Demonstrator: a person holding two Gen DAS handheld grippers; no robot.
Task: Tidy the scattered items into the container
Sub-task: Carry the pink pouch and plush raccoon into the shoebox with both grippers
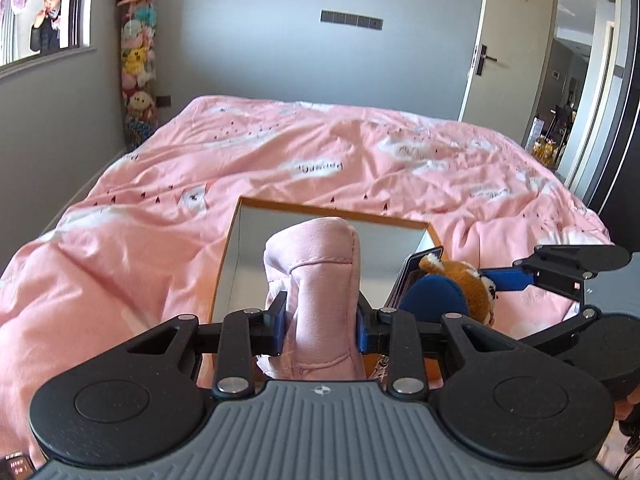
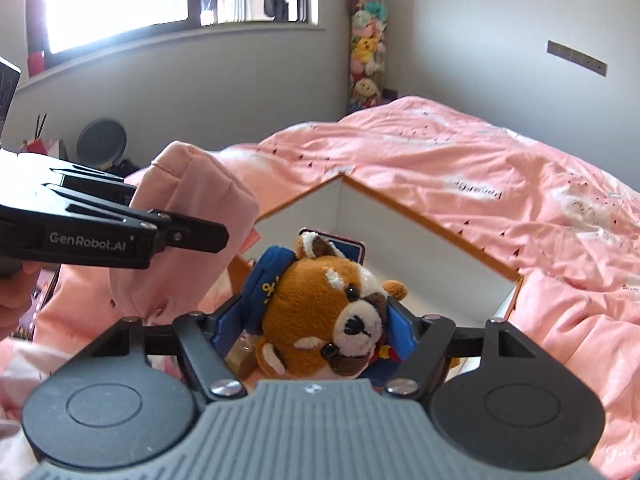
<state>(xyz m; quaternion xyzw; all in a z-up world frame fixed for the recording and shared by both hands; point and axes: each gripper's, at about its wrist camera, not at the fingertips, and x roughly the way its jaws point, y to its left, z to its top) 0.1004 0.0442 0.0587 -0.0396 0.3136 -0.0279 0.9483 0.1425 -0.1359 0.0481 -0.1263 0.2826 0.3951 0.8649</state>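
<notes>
We've got both claws loaded over the box [image 1: 434, 230]: left gripper [image 1: 320, 326] clamped on the pink cloth [image 1: 320, 264], right gripper [image 2: 316, 320] clamped on the plush [image 2: 320, 300]. Our worry is a clash, since they're crowded at the same near corner. The cloth could drape over the rim, or the plush tumble onto the bedspread [image 1: 160, 208]. A small blue card [image 2: 352, 250] already stands inside, behind the plush.

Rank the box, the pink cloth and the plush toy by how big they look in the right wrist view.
1. Box.
2. Pink cloth.
3. Plush toy.
The cloth and toy look close in size, and the toy sits nearest the camera, so their order is unsure.
</notes>
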